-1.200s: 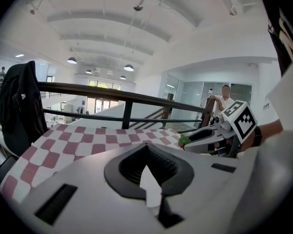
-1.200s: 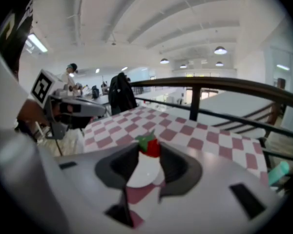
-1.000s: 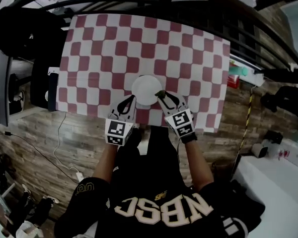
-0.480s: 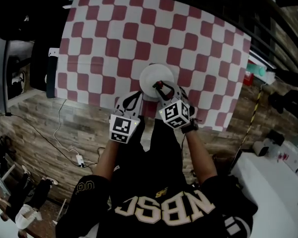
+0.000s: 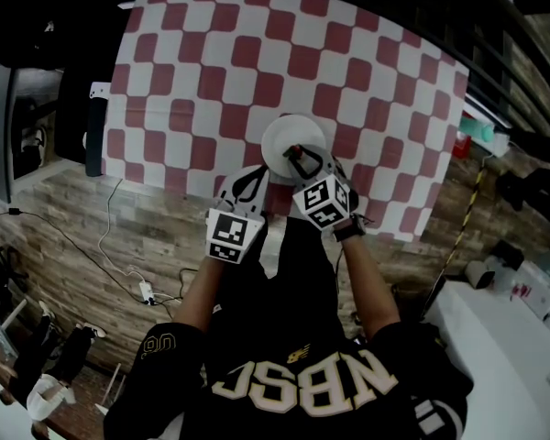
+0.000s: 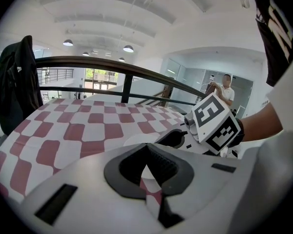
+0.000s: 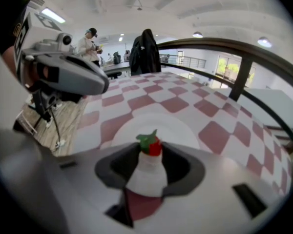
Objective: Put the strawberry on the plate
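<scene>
A white plate (image 5: 289, 134) lies on the red-and-white checked table (image 5: 202, 53), close to its near edge. My right gripper (image 5: 298, 158) hangs over the plate's near part, shut on the small red strawberry (image 5: 295, 152). In the right gripper view the strawberry (image 7: 151, 145), green leaves upward, sits pinched between the jaw tips with the plate (image 7: 178, 130) just beyond them. My left gripper (image 5: 250, 174) hovers beside the plate's near left rim, jaw tips together and holding nothing. In its own view the plate (image 6: 136, 139) and the right gripper (image 6: 185, 139) lie just ahead.
A dark railing (image 7: 244, 62) runs past the table's far side. A black jacket (image 6: 17, 82) hangs at the table's left end. Wood floor with cables (image 5: 119, 246) lies below the near table edge, and a white cabinet (image 5: 513, 337) stands at lower right.
My right gripper has carried the strawberry from the plate's right rim to above the plate. The left gripper stays beside the plate.
</scene>
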Available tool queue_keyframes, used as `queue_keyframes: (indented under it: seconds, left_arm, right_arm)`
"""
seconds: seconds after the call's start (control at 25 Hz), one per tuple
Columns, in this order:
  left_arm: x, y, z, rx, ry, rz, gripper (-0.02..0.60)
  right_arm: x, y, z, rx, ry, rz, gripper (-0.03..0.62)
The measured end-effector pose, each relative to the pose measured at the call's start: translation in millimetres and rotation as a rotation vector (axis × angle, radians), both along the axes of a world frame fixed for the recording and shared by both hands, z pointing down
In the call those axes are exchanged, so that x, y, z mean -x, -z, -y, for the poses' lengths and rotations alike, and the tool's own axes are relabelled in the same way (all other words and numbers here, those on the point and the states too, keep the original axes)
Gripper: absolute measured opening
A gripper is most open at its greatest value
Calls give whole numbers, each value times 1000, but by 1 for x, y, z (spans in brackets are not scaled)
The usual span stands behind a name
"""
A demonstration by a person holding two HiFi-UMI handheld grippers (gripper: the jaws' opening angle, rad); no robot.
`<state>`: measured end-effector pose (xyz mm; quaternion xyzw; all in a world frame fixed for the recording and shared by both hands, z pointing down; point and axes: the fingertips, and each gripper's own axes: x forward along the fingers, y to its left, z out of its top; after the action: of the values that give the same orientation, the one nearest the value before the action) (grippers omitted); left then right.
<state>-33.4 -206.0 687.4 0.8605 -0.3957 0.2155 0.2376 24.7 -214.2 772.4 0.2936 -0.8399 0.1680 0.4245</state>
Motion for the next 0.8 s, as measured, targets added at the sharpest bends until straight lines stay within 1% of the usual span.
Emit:
queue_keyframes:
  seconds: [0.08, 0.2, 0.36, 0.48, 0.68, 0.8]
  left_arm:
    - [-1, 3, 0, -4, 0, -3, 14]
    - [0, 9, 0, -10, 4, -8, 14]
    - [2, 23, 0, -27, 11, -20, 14]
    - [5, 39, 3, -51, 23, -38, 14]
    - [7, 76, 8, -106, 39, -71, 14]
    - [5, 104, 15, -158, 31, -81, 14]
  right_arm:
    - [1, -2, -1, 29, -3, 7, 140]
    - [0, 1, -1, 53, -15, 26, 175]
    - [-8, 17, 3, 22, -41, 25, 184]
    - [-14, 38, 6, -18, -73, 31, 184]
    - [-16, 86, 3, -62, -125, 68, 184]
    - [-17, 123, 7, -123, -171, 111, 183]
